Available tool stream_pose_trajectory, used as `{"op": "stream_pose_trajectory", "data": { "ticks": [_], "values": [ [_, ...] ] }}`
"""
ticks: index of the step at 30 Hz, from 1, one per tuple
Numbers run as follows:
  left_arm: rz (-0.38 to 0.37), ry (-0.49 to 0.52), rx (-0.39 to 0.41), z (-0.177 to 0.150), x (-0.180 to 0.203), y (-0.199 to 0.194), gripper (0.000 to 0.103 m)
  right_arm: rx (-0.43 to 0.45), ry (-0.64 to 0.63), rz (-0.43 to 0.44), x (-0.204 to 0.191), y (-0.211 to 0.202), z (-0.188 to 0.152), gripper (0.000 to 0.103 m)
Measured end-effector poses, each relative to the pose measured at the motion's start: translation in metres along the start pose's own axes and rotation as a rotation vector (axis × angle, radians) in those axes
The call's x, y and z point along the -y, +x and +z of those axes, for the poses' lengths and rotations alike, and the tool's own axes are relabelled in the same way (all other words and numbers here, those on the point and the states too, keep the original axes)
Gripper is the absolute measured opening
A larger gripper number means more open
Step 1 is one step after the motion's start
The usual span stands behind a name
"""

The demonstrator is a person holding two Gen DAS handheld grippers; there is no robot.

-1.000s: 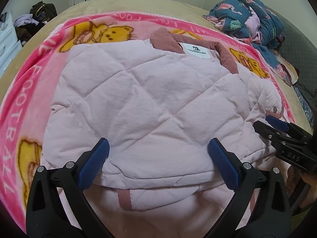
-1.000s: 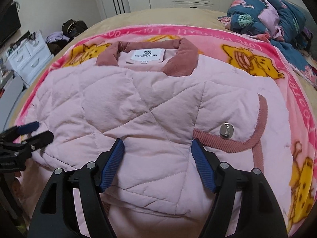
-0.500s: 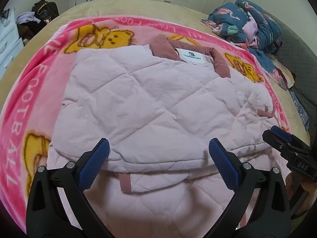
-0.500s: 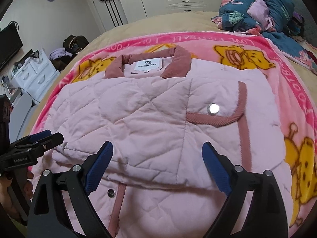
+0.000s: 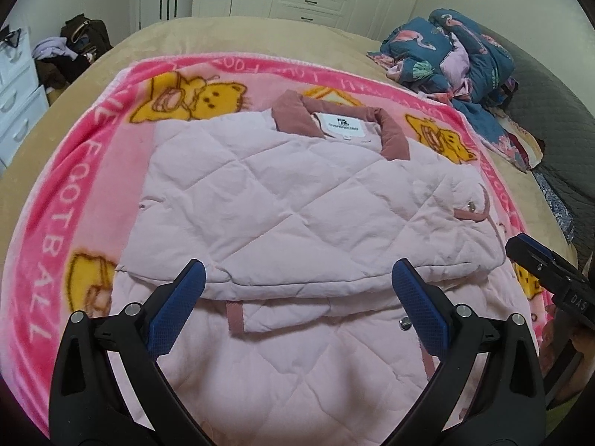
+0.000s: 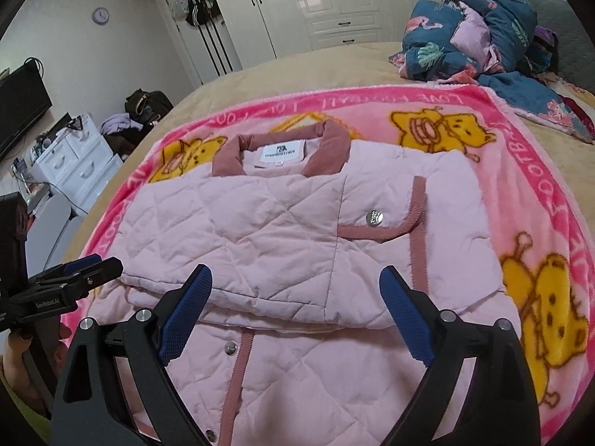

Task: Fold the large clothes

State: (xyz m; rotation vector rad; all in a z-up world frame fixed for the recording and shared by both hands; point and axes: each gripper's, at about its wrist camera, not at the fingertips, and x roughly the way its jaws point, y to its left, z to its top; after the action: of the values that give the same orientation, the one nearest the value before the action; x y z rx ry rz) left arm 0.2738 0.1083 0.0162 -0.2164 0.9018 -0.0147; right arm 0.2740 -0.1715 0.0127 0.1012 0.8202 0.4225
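Both tools have drawn back and up from the jacket over the last second, so more of the near, unfolded part now shows

Left wrist view: the left tool [image 5: 297, 297] hovers with its blue pads spread wide and nothing between them. Below it the pink quilted jacket [image 5: 316, 215] lies on the pink cartoon blanket [image 5: 70, 223] spread over the bed [image 5: 230, 37]. Its collar [image 5: 334, 126] points away from the camera toward the wardrobe, so the long axis runs from the near hem to the far collar. A folded layer covers the upper body, its edge crossing just beyond the pads. The right tool [image 5: 535, 256] shows at the right edge, apart from the cloth

Right wrist view: the right tool [image 6: 293, 304] is likewise wide apart and empty, above the near panel with its snap buttons. The left tool [image 6: 85, 271] sits at the left, just off the jacket's side, and from this angle its pads look close together

To fold well from here, I would judge each tool should pinch a near hem corner, lift both together, and carry them toward the collar so the edges land square and the padding does not bunch
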Motion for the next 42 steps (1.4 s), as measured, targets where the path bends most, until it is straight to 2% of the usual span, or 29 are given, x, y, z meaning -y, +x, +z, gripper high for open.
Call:
{"op": "stream_pose_trajectory", "data": {
  "ticks": [23, 42],
  "values": [
    [-0.027, 0.026, 0.12, -0.005, 0.025, -0.075, 0.094, 0.145, -0.012, 0.027, -0.014, -0.09, 0.002, 0.091],
    [-0.033, 0.052, 0.178, -0.023, 0.033, -0.119, 0.094, 0.202, -0.032, 0.035, -0.026, -0.135, -0.01, 0.092]
  ]
}}
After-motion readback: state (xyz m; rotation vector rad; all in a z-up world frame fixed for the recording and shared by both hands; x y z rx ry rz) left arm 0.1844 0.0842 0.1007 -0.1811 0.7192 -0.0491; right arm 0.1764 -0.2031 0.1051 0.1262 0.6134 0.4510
